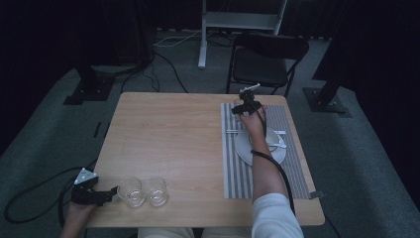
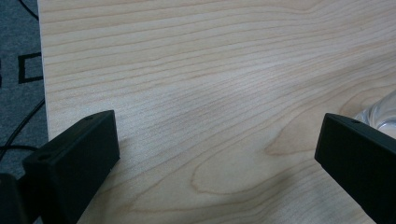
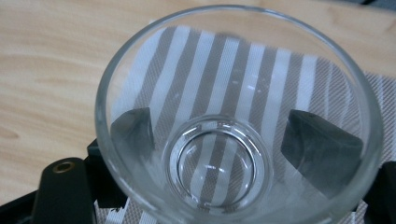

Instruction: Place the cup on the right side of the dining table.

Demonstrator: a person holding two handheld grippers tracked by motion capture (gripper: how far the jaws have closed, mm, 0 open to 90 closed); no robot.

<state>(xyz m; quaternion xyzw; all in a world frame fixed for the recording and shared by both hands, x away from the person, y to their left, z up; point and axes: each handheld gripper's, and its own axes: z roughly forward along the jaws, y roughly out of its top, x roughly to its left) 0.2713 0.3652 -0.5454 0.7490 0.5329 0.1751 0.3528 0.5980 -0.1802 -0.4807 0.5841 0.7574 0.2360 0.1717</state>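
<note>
From the high view, the right gripper [image 1: 247,105] is stretched to the far end of the striped placemat [image 1: 292,173], the forearm passing straight over a white plate [image 1: 243,148] and the cutlery [image 1: 280,132] beside it. A sleeve or the trailing cable dragging low could catch that cutlery or shift the plate. At the near left corner of the desk [image 1: 173,134], the left gripper [image 1: 113,190] sits just beside two empty glasses [image 1: 143,191] that stand close to each other and close to the desk's front edge. A careless sideways nudge there could knock one glass into the other, or tip one off the desk.

In the left gripper view, the fingers [image 2: 77,158] are spread wide with bare wood between them, holding nothing. A sliver of clear glass [image 2: 380,114] shows just behind the right-hand finger. Should that finger swing outward, it would likely strike the glass rather than frame it.

In the right gripper view, a clear tumbler [image 3: 238,116] sits between the fingers [image 3: 322,147], which are seen through its wall on either side, over the far corner of the placemat. Whether they press on it or only flank it cannot be told. Smooth, tapered glass could slip downward in a light grip, and a loose hold or a tilt would let it drop onto the mat.
</note>
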